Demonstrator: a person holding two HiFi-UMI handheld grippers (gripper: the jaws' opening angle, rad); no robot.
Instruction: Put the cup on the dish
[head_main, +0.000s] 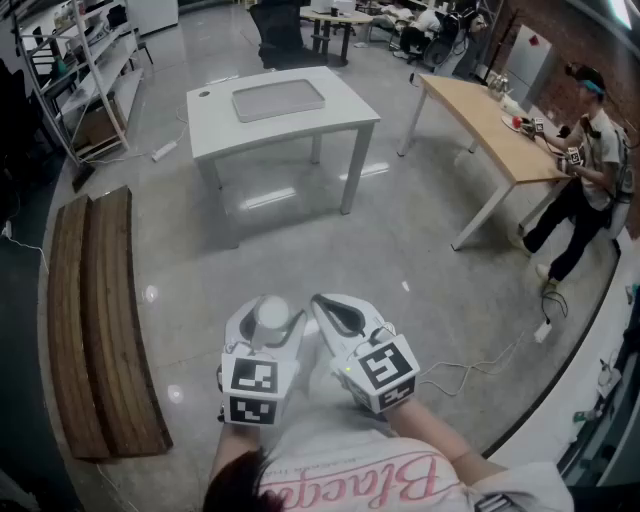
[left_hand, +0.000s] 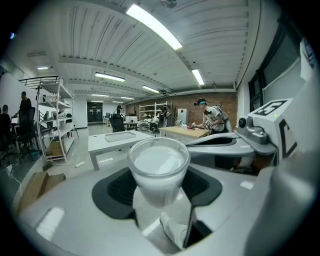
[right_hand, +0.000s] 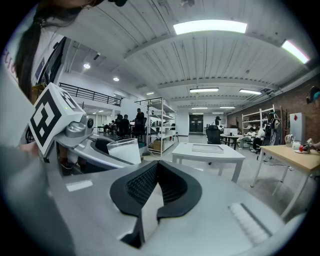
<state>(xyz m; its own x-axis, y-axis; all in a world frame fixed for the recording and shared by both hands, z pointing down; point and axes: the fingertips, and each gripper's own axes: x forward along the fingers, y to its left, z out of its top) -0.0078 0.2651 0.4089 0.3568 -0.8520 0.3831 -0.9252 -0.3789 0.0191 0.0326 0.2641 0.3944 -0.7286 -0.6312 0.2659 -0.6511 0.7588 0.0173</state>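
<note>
A translucent white cup (head_main: 272, 316) (left_hand: 158, 167) stands upright between the black pads of my left gripper (head_main: 268, 318) (left_hand: 158, 186), which is shut on it. I hold it low in front of my body, over the floor. The dish, a flat grey tray (head_main: 278, 100) (left_hand: 120, 136) (right_hand: 207, 148), lies on a white table (head_main: 300, 128) some way ahead. Just right of the left one, my right gripper (head_main: 335, 312) (right_hand: 156, 172) is shut with nothing in it. In the right gripper view the cup (right_hand: 125, 150) shows at the left.
Wooden planks (head_main: 100, 310) lie on the floor at the left, with metal shelves (head_main: 80, 70) behind them. A long wooden table (head_main: 490, 125) stands at the right, and a person (head_main: 590, 170) works at it. A cable (head_main: 480, 365) runs over the floor near my right side.
</note>
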